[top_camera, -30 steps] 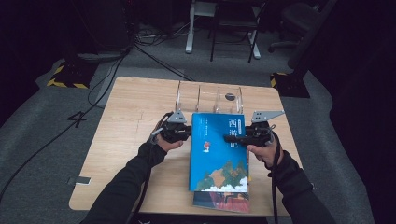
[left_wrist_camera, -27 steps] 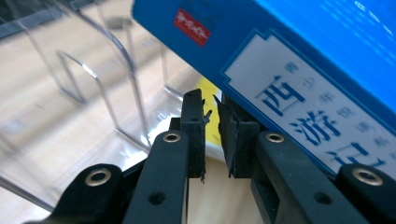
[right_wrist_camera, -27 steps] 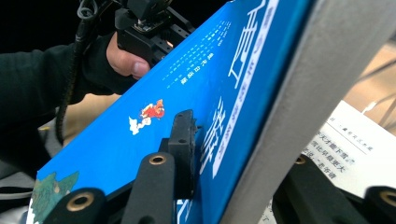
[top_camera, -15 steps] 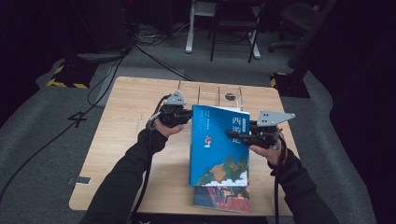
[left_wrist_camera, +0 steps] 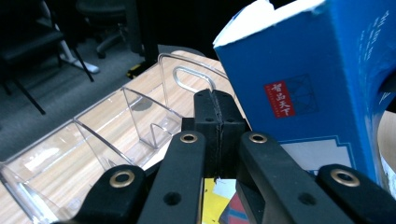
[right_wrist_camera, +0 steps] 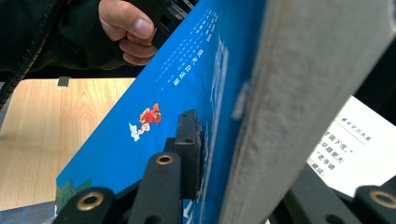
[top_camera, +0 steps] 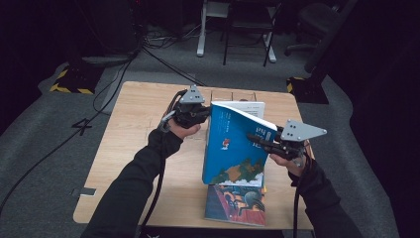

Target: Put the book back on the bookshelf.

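Clear rack (left_wrist_camera: pixel 107 135) stands behind the blue book (top_camera: pixel 237 144), clamped by the right gripper (top_camera: pixel 262 141); left gripper (left_wrist_camera: pixel 215 135) shut empty; a second book (top_camera: pixel 235 206) lies beneath.

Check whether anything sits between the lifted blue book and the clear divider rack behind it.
Nothing visible does. The blue book, clamped by the right gripper, hangs tilted just before the clear rack; its slots look empty. The left gripper is shut beside the book.
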Demonstrator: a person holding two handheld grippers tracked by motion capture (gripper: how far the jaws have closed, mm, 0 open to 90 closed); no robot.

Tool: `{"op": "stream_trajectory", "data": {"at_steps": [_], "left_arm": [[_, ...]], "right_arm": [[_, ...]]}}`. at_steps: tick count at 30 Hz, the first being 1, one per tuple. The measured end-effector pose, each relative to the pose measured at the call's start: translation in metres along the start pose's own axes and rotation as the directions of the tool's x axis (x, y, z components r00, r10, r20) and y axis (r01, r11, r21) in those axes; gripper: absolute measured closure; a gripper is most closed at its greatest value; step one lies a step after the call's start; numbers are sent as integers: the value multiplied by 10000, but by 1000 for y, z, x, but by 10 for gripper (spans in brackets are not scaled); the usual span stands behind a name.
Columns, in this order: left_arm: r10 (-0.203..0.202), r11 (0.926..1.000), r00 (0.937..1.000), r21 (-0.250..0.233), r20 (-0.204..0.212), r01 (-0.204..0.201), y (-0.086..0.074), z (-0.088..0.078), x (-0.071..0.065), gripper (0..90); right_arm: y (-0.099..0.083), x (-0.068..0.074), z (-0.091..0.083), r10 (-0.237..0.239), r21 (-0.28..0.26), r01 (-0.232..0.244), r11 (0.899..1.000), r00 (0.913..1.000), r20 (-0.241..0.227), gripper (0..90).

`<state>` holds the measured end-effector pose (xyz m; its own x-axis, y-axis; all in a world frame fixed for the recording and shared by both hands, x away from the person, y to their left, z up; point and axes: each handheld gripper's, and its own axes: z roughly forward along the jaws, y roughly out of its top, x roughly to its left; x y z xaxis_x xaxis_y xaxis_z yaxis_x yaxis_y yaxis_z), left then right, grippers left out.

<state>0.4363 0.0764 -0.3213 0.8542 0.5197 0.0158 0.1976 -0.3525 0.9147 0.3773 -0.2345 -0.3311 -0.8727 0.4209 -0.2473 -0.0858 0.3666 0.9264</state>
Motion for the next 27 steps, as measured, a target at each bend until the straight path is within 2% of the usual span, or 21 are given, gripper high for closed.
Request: {"op": "stream_trajectory", "data": {"at_steps": [2,3,4,5,6,7,9,12,14,17,18,19,20,22,24,25,27], "left_arm": [[126,9994,9999,-334,59,-124,-1,-8,-9,895],[304,9989,9995,-354,37,-302,-1,-11,-14,894],[304,9989,9995,-354,37,-302,-1,-11,-14,880],[485,9982,9988,-360,-101,-488,-1,-13,-18,880],[546,9977,9984,-399,-118,-550,-2,-17,-22,859],[441,9979,9990,-472,-113,-446,-4,-19,-25,835],[592,9975,9982,-391,-81,-595,-9,-24,-31,776],[864,9957,9962,-320,-123,-868,-18,-33,-41,742],[1026,9946,9943,-154,-299,-1031,-23,-37,-45,694],[940,9955,9954,-70,-207,-942,-34,-45,-49,663],[992,9951,9950,29,-113,-992,-39,-48,-51,643],[992,9951,9950,29,-113,-992,-39,-48,-51,622],[1122,9936,9936,140,-126,-1120,-45,-51,-54,622],[1135,9932,9934,295,-167,-1130,-54,-54,-58,592],[1038,9942,9946,292,30,-1038,-62,-58,-61,564],[948,9951,9949,257,335,-957,-67,-60,-64,534],[1026,9941,9913,260,820,-1051,-73,-63,-69,487]], "right_arm": [[0,6,-5,-235,-231,235,9995,9997,-16,744],[0,11,-8,-315,-395,313,9987,9995,-42,749],[0,11,-8,-315,-395,313,9987,9995,-42,749],[0,13,-11,-397,-531,393,9978,9992,-78,751],[-1,16,-13,-389,-599,385,9975,9992,-61,753],[-1,20,-17,-426,-682,423,9968,9991,-34,754],[-2,26,-22,-579,-772,581,9953,9983,50,755],[-2,37,-27,-782,-902,792,9928,9968,145,758],[-1,41,-30,-969,-932,980,9908,9952,163,757],[1,48,-32,-1120,-939,1131,9891,9936,174,757],[1,49,-33,-1168,-943,1178,9885,9930,171,758],[1,49,-33,-1168,-943,1178,9885,9930,171,758],[1,51,-34,-1151,-957,1164,9886,9932,195,758],[1,53,-35,-1201,-1001,1219,9875,9925,243,758],[1,56,-36,-1218,-1009,1236,9872,9923,236,758],[1,57,-36,-1236,-1039,1255,9866,9920,244,758],[0,59,-37,-1237,-1082,1256,9862,9920,242,758]]}}
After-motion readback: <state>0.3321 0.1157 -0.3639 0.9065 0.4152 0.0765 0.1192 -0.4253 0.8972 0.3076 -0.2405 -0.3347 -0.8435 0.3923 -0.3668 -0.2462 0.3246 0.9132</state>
